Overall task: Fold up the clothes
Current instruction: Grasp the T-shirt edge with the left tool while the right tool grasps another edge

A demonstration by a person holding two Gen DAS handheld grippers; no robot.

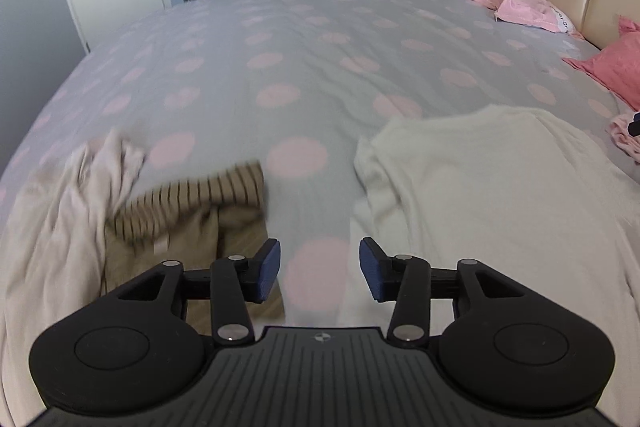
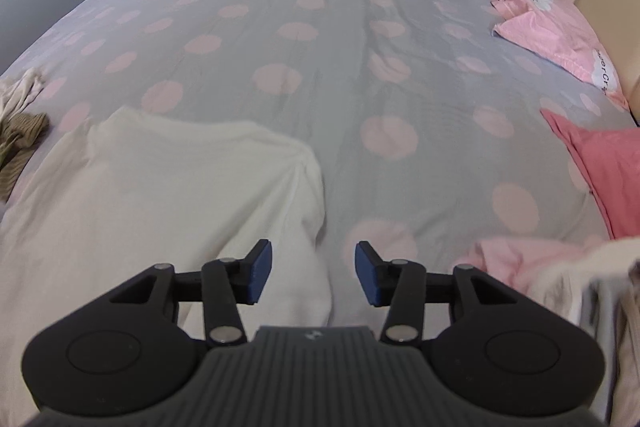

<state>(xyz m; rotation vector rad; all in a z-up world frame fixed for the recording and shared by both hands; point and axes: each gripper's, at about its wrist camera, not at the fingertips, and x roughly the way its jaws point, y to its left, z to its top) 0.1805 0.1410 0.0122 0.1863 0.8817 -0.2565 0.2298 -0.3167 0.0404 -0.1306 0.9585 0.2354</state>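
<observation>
Soft, even daylight, no hard shadows; fisheye curve bends the bed [image 1: 304, 39] at the edges, dark corners, and motion blur smears the clothes [image 1: 132, 195] low left.

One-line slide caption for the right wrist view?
Right gripper, jaws open and empty, above a white top on the dotted bedspread.

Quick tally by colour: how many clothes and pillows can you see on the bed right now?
White garment: 1
Beige garment: 1
Striped brown garment: 1
Pale pink garment: 1
Pink pillows: 1
Coral pillows: 1
Total: 6
</observation>
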